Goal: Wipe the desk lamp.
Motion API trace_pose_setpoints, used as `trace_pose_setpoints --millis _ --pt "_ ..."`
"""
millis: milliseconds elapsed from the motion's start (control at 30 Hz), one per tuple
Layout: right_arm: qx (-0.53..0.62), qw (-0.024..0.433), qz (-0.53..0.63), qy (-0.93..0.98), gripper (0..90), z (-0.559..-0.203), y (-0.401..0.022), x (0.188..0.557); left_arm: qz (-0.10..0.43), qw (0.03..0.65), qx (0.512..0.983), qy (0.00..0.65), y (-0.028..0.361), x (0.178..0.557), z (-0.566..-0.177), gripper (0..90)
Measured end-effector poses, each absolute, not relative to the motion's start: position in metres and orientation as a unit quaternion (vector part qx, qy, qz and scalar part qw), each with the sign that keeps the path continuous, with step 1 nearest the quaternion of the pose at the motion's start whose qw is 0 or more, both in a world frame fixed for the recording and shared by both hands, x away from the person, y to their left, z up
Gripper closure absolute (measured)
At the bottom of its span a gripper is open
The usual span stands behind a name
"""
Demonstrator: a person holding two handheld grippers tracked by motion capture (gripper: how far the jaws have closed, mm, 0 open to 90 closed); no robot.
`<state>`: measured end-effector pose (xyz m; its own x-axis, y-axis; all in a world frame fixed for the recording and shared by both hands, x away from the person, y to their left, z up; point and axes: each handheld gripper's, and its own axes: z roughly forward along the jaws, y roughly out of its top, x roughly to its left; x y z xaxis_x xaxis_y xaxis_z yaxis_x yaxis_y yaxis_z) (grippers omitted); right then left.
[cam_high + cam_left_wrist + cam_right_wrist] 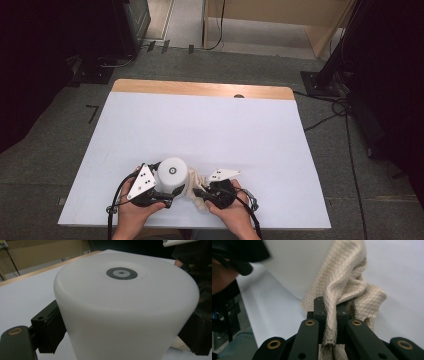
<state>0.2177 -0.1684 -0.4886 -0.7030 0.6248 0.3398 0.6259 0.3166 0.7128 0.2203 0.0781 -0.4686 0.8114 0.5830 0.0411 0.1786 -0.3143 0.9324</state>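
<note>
Bright table, dark surround, soft close-ups

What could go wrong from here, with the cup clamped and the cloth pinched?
1. The left tongs grip the smooth white cup low on its wall; rubbing may twist or slip it.
2. The right tongs pinch only a fold of the beige cloth, which could pull free.
3. Both hands work close together, so the tongs could bump.

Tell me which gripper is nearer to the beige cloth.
Right. The right gripper is shut on the cloth; the left gripper grips the white cylinder beside it.
</note>
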Motion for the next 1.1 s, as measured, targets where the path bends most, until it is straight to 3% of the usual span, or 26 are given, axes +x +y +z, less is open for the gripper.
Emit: trace_pose_setpoints --millis 167,500,833,1100 --pt "-0.376 -0.004 -0.444 -0.813 84.5 -0.479 -0.161 0.212 0.194 0.533 0.788 0.239 0.075 0.219 -0.470 8.5" --pt "-0.378 -0.068 -0.525 -0.760 84.5 -0.437 -0.184 0.209 0.182 0.551 0.774 0.252 0.079 0.220 -0.476 8.3" --pt "-0.410 -0.041 -0.467 -0.782 84.3 -0.481 -0.178 0.224 0.180 0.566 0.765 0.250 0.086 0.214 -0.480 8.0" --pt "-0.387 -0.025 -0.496 -0.777 84.5 -0.463 -0.168 0.219 0.179 0.558 0.771 0.249 0.083 0.213 -0.478 8.2"
